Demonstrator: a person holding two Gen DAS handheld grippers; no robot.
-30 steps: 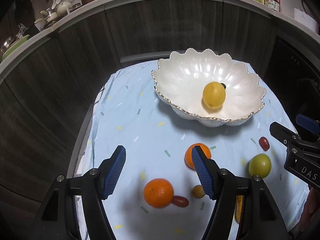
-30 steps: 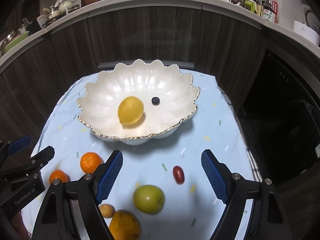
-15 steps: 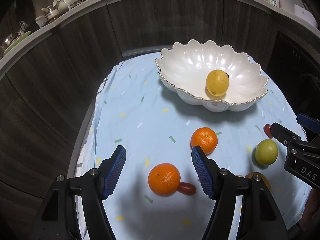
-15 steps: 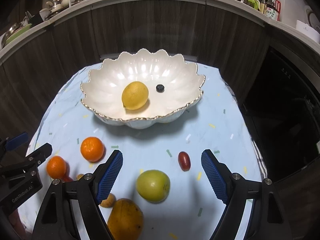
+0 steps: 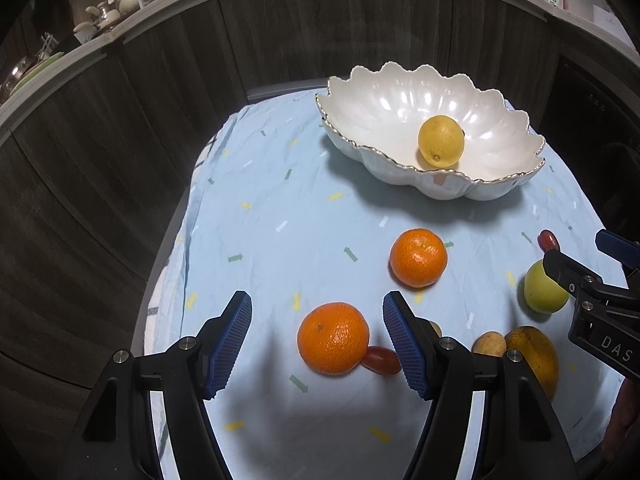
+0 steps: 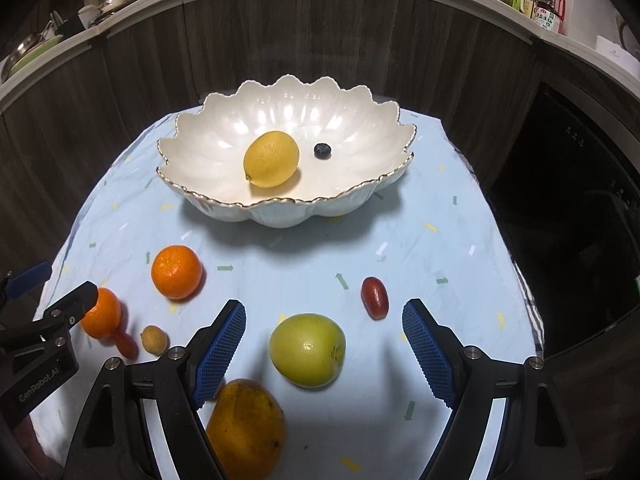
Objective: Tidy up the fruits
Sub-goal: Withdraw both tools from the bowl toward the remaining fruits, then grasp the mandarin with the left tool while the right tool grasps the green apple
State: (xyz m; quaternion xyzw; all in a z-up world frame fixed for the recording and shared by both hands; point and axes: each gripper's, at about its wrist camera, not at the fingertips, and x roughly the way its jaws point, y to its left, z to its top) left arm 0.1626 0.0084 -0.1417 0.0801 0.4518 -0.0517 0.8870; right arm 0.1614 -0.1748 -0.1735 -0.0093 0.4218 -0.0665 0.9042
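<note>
- Nearest, left tongs (image 5: 317,340) spread wide, holding nothing, hovering w/ an orange mandarin (image 5: 333,337) framed between the blue pads (image 5: 230,344).
- Right tongs (image 6: 323,347) also spread, empty, w/ a green apple (image 6: 307,349) framed between them.
- Mandarin: prob. light, soft peel, gives a bit; best taken across its widest part, gentle squeeze. A small red grape tomato (image 5: 381,360) touches its right side & could get nudged or crushed.
- Apple: firmer, likely heavier, smooth skin may slip; grip at mid-height.
- A mango (image 6: 246,426) lies nearest of all, just beside the right tongs' left finger: big, prob. heavy, needs a wide grip.
- A small tan fruit (image 6: 154,338) sits between mango & tomato; a 2nd mandarin (image 6: 176,272) and a red date-like fruit (image 6: 375,297) sit farther out, apart from the rest.
- All on a pale blue cloth (image 6: 280,256) over the surface; open cloth between fruit & bowl gives a free path.
- Cloth drops off at left & right edges; round fruit could roll off.
- Farthest, a white scalloped bowl (image 6: 200,148), prob. fragile, w/ a raised wavy rim to clear, holds a lemon (image 6: 271,159) & a blueberry (image 6: 322,150); lots of room inside.
- Dark cabinet fronts (image 6: 320,48) behind.
</note>
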